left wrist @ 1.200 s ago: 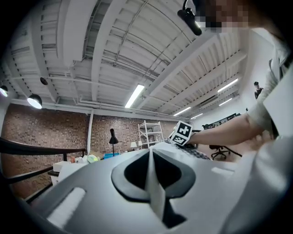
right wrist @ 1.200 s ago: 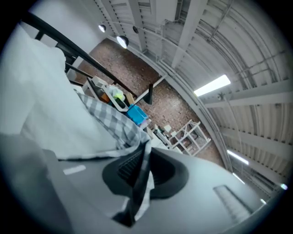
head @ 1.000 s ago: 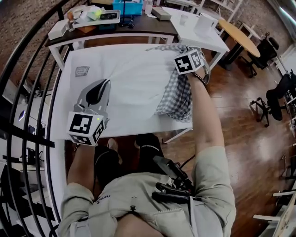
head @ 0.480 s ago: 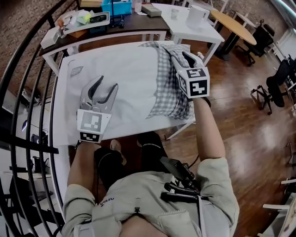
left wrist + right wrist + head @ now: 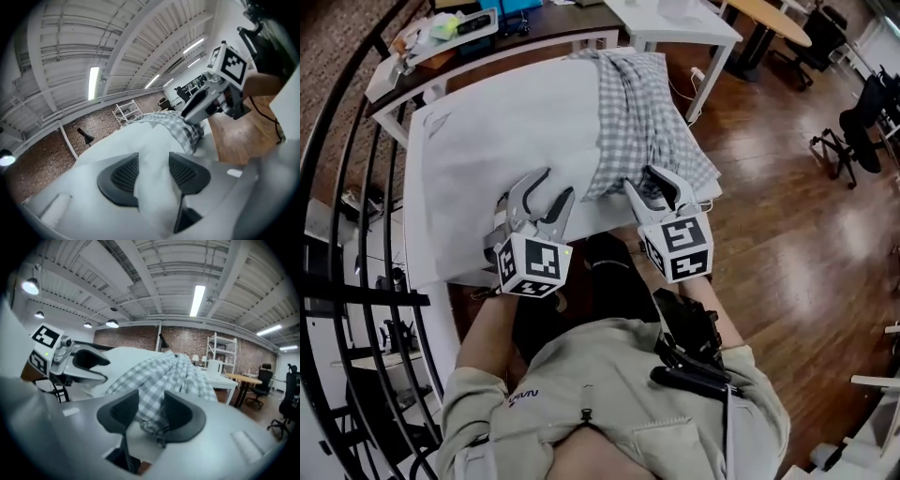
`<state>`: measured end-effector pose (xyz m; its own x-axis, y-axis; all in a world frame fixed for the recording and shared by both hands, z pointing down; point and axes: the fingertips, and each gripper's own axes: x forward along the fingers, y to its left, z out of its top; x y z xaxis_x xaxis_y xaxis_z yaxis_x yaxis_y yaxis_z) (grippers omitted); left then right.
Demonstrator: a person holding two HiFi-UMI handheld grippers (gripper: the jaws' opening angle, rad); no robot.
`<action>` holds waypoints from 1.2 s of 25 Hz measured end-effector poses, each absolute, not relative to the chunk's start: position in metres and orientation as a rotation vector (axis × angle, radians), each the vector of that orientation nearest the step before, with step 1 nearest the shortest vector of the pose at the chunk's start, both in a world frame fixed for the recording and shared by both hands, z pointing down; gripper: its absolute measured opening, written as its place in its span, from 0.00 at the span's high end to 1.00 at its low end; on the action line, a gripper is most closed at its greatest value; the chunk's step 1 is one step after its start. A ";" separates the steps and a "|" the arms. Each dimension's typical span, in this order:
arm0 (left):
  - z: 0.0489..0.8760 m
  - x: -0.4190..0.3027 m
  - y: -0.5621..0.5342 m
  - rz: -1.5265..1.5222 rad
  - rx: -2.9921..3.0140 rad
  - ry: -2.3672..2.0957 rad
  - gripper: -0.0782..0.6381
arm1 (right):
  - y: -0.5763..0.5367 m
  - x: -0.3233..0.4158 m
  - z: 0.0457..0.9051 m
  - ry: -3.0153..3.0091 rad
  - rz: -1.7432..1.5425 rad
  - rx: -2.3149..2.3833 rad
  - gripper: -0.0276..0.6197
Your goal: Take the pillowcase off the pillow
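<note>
Jaws have just been opening, both sides; nothing clamped.
L gripper (image 5: 558, 183): wide, white pillow (image 5: 506, 122) fold loose betw. jaws. R gripper (image 5: 638, 175): wide, checked pillowcase (image 5: 637, 112) hem betw. jaws.

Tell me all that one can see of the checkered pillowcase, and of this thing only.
The pillowcase is thin grey-and-white checked cloth, limp and creased. It lies bunched in long folds over the right side of the white pillow, most of which is bare. Its rumpled near edge lies between the jaws of the right gripper, which have just been opening and stand apart.
</note>
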<state>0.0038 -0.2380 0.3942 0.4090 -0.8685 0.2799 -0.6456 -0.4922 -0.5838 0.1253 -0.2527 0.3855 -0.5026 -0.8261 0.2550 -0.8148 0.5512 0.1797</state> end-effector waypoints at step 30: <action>0.349 -0.045 -0.220 -0.509 -2.409 1.412 0.87 | -0.317 0.265 0.462 -1.920 -0.186 1.580 0.95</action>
<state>-0.0445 -0.2203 0.3493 0.4534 -0.8788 0.1488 -0.7716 -0.4706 -0.4279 0.2651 -0.3174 0.4619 -0.0759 -0.9220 0.3797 -0.8317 0.2686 0.4859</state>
